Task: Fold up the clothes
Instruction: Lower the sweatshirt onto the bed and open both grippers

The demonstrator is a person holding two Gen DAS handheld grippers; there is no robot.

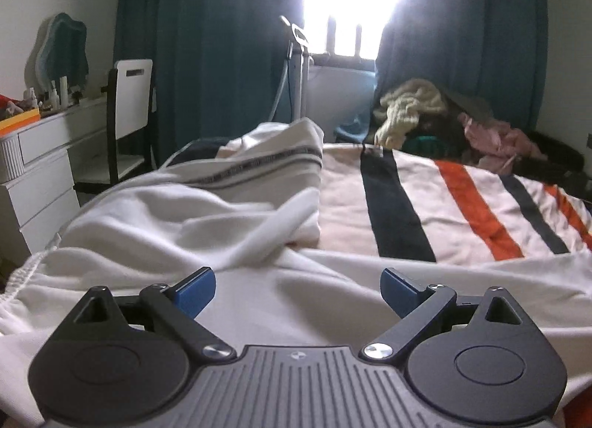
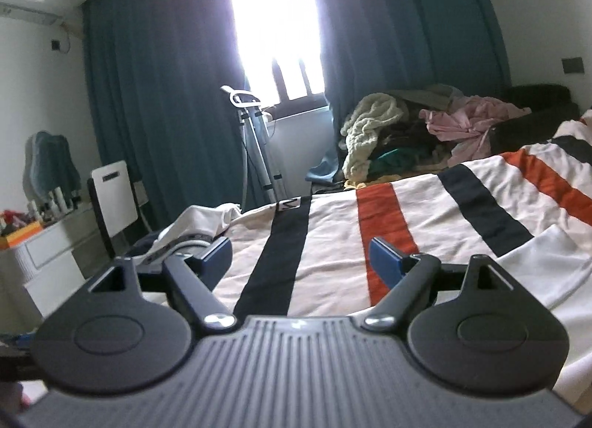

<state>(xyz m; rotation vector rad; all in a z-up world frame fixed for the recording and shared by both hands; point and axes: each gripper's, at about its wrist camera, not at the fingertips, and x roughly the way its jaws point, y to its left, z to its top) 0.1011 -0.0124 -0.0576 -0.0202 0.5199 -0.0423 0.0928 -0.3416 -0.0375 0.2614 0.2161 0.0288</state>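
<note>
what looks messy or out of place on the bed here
The white garment lies crumpled, not flat, on the striped bedspread, bunched into ridges just ahead of the open left gripper. A heap of unsorted clothes sits at the bed's far end. Nothing looks damaged or spilled.

White garment [image 1: 155, 228] runs off the left edge; window [image 1: 353, 2] glare blanks the panes; dresser bottles [image 1: 59, 91] too small to identify.

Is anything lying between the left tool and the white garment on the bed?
Nothing visible does. The left tool is open just above the white garment, which is spread crumpled on the striped bedspread directly ahead of and beneath its fingers. The clothes pile sits far off by the window.
</note>
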